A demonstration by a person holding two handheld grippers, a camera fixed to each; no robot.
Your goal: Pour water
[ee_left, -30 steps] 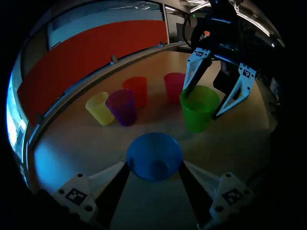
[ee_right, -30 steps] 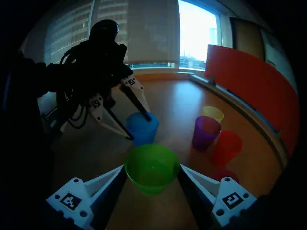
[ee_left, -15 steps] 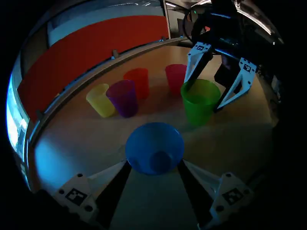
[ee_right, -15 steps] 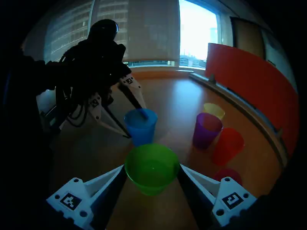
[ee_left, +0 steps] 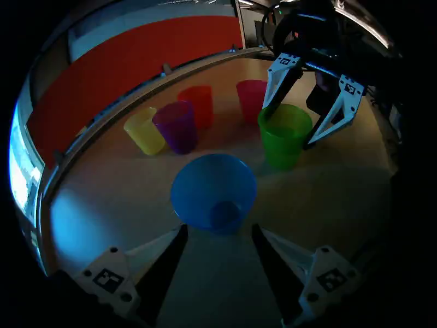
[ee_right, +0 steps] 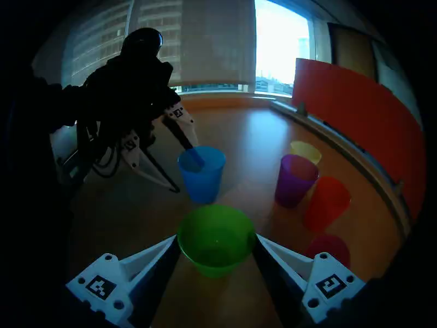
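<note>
The right gripper [ee_right: 217, 240] is clenched on the green cup [ee_right: 216, 254], with one finger pressing each side just under its rim. Just beyond the green cup, the blue cup [ee_left: 213, 188] stands upright right ahead of the left gripper [ee_left: 218, 228]. The left gripper's fingers flank the blue cup's base, but I cannot tell whether they pinch it. To the right of the green cup in the right gripper view, a purple cup [ee_right: 295, 177], yellow cup [ee_right: 305, 150], orange cup [ee_right: 326, 202] and pink cup [ee_right: 329, 249] sit on the wooden counter [ee_right: 251, 136].

Blue cup [ee_left: 213, 191] upright, translucent; green cup [ee_right: 217, 246] upright, translucent, near it.
</note>
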